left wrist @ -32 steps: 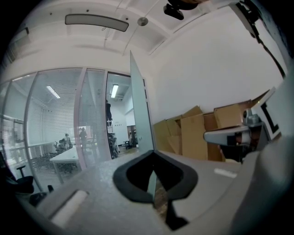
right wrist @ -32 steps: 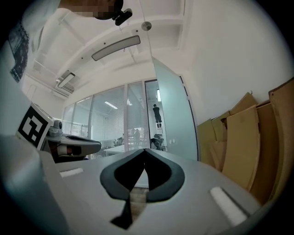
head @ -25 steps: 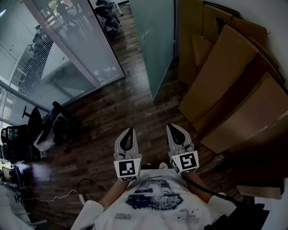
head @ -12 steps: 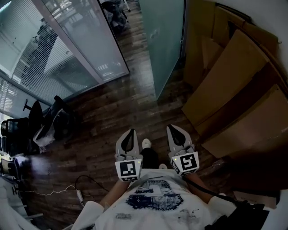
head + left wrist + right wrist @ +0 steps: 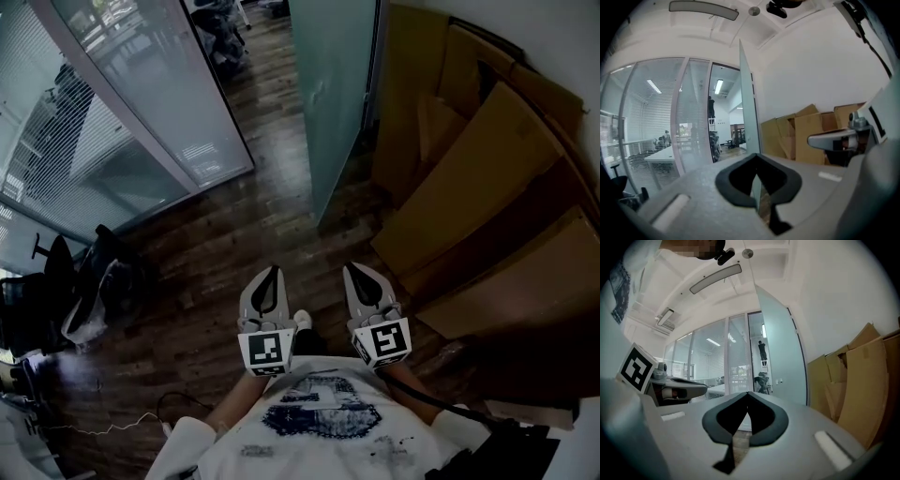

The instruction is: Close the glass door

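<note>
**Both grippers closed and empty, glass door open ahead**

The left gripper (image 5: 273, 270) and the right gripper (image 5: 352, 266) are seen side by side, near each other, just in front of the person's chest. In each gripper view the jaws are pressed together tip to tip, and nothing is held between them. The glass door (image 5: 333, 94) is found ahead of both grippers, well apart from them and untouched. It stands open, with its narrow edge turned toward the left gripper. A glass partition (image 5: 131, 103) with blinds behind it is noted ahead and to the left of the left gripper. Flattened cardboard sheets (image 5: 487, 178) are leaned against the wall to the right of the right gripper. A dark wooden floor (image 5: 234, 234) is seen below and ahead of both.
</note>
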The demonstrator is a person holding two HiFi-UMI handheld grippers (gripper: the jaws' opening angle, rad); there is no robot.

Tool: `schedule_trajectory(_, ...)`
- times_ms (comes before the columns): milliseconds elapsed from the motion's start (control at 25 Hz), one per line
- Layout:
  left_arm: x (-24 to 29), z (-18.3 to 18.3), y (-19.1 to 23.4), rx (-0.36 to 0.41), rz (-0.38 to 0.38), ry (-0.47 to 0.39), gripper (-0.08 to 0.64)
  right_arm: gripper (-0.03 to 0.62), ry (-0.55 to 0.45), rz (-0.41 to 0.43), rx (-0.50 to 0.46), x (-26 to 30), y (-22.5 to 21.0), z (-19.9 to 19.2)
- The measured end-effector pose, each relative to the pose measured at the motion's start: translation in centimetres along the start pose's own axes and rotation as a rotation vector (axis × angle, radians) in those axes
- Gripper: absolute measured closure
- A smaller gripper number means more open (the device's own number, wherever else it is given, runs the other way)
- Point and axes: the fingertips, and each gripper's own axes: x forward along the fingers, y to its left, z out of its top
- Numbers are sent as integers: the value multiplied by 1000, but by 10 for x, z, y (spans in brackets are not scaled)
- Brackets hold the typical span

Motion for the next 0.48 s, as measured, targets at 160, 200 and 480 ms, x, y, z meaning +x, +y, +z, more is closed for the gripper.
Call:
schedule_trajectory(160, 29, 1, 21, -6, -20, 2, 557, 586, 15, -17, 6, 33, -3, 0)
schedule_trajectory(200, 37, 1, 26, -7, -22, 4, 557, 586, 18, -18, 7, 42, -4, -1)
schedule_trajectory(480, 80, -1, 54, -7, -34, 22, 558, 586, 46, -30, 18, 92, -17, -6)
